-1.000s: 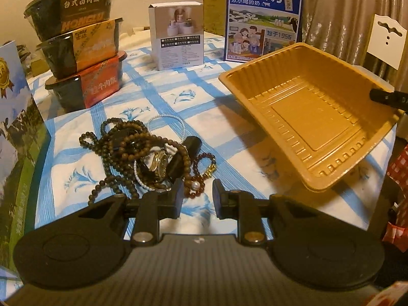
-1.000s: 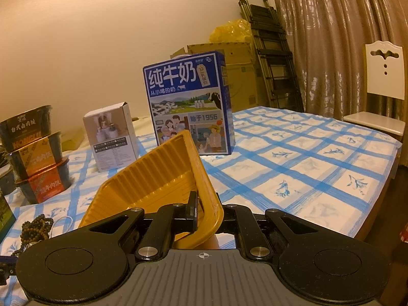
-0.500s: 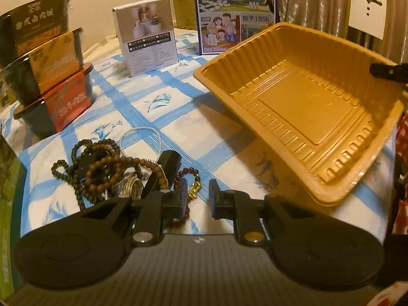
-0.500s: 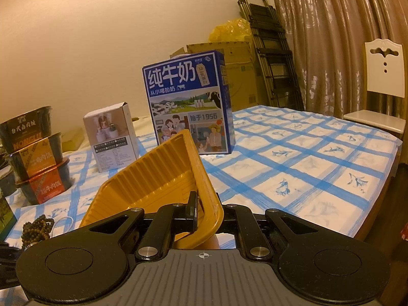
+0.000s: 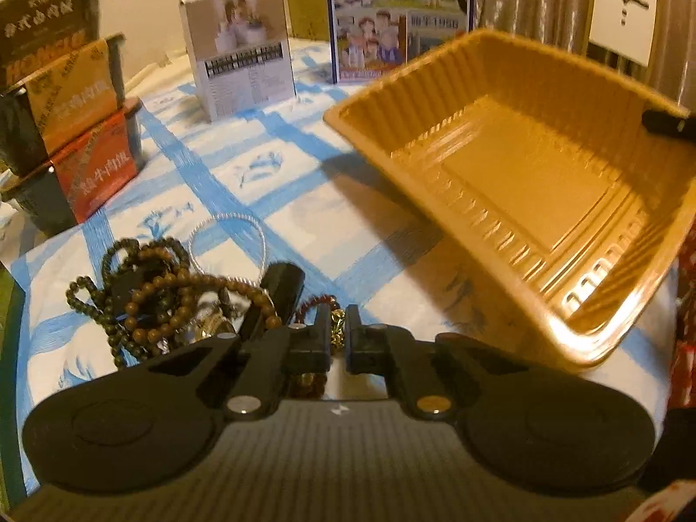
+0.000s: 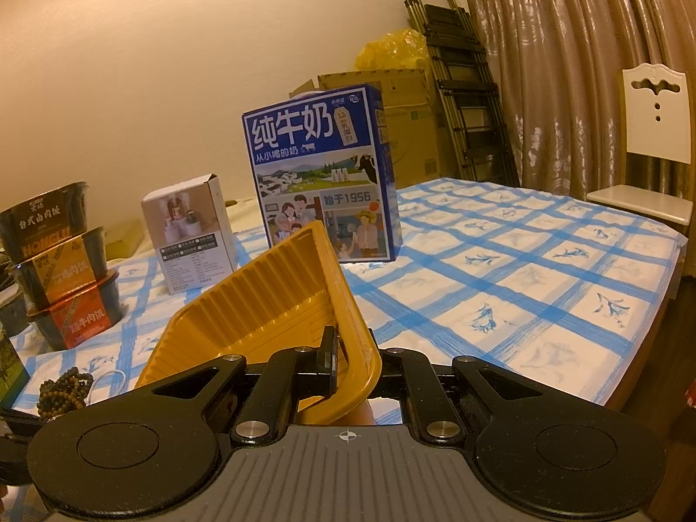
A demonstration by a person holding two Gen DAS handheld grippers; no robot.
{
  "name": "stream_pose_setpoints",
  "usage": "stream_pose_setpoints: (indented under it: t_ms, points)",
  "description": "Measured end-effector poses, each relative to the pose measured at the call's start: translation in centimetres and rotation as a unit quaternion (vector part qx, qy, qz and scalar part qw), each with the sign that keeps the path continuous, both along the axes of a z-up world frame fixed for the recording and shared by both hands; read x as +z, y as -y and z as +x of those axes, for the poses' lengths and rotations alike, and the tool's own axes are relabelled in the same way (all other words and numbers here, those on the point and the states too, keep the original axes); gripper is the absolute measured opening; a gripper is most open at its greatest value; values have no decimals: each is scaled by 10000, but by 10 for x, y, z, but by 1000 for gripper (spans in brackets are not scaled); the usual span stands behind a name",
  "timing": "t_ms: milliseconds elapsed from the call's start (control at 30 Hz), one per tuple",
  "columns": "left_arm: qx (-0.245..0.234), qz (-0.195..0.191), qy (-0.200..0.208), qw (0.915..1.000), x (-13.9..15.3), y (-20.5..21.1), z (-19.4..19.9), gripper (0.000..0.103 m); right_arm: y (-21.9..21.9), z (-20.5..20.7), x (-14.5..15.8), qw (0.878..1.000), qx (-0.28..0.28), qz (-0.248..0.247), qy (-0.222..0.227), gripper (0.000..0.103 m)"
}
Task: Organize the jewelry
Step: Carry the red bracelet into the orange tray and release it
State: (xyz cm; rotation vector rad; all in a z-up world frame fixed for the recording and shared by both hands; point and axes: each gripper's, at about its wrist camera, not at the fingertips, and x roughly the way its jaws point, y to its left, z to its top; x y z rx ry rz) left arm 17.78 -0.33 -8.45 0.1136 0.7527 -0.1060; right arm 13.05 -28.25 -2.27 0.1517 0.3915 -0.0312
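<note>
A tangled pile of bead bracelets and necklaces (image 5: 174, 296) lies on the blue-checked tablecloth (image 5: 304, 217), with a black cylinder (image 5: 278, 291) across it. My left gripper (image 5: 337, 332) is low over the pile's right edge, its jaws narrowed around a gold and dark-red bead bracelet (image 5: 335, 324). My right gripper (image 6: 348, 361) is shut on the rim of an empty orange plastic tray (image 6: 269, 304) and holds it tilted above the table. The tray (image 5: 522, 187) fills the right of the left wrist view. The pile (image 6: 61, 391) shows at the far left of the right wrist view.
Three stacked instant-meal bowls (image 5: 65, 113) stand at the left, a small white box (image 5: 243, 48) and a blue milk carton (image 6: 322, 182) at the back. A white chair (image 6: 652, 148), a folded ladder and curtains lie beyond the table's right edge.
My left gripper has moved forward and down onto the jewelry pile and its jaws have closed in around the gold and red bracelet. The tray stays held in the right gripper.
</note>
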Motion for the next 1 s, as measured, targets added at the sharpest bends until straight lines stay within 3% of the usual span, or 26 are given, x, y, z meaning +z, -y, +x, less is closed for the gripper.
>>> stream_pose_setpoints:
  t_ms: [233, 500, 767, 1000]
  points:
    - [65, -550, 461, 9974, 50, -12, -21, 5, 1, 0, 0, 10000, -12, 13, -6, 10]
    - [78, -1329, 636, 9891, 89, -25, -32, 5, -3, 1, -1, 10000, -37, 43, -50, 9]
    - [-284, -1771, 651, 9816, 100, -3, -27, 5, -16, 5, 0, 9999, 140, 63, -37, 9]
    - [-540, -2094, 240, 9760, 78, 27, -12, 5, -28, 10, 0, 9995, 315, 35, -74, 9]
